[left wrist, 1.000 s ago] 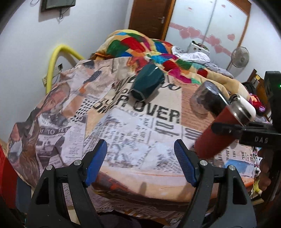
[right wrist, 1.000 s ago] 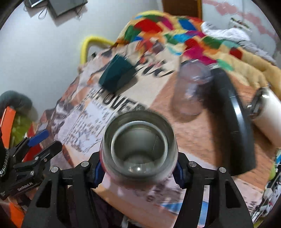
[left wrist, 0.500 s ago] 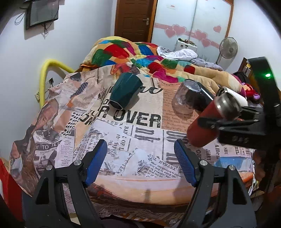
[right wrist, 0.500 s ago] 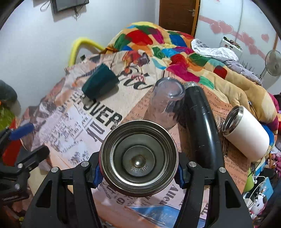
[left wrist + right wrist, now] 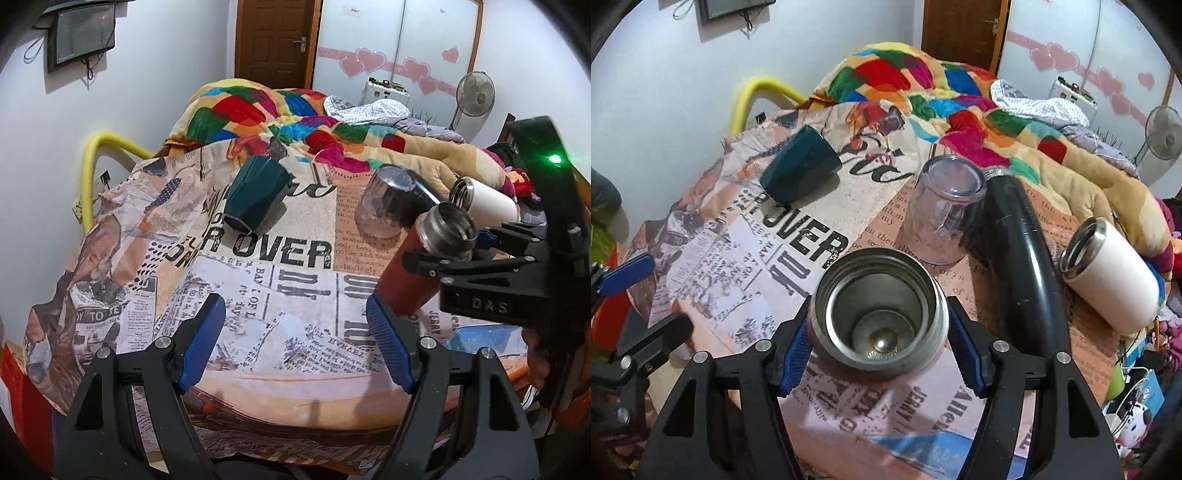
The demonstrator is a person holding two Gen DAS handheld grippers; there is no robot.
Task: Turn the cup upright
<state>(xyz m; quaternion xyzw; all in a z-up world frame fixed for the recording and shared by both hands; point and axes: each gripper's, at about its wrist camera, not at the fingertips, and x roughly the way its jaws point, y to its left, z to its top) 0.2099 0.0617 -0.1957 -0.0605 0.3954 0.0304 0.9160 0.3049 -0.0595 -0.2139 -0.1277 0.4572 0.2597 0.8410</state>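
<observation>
Red cup (image 5: 879, 314), clamped between right tongs (image 5: 879, 354), mouth up

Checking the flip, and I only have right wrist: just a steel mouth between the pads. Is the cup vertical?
Observer: No. Left wrist shows the red flask leaning, mouth up, in the right hand-held gripper.
Operator: Base down on the cloth?
Observer: Cannot tell. Its lower end sits low by the newspaper-print cloth, partly behind a pad of the left hand-held gripper.
Operator: Left one holding anything?
Observer: No, it is open with nothing between its pads.
</observation>
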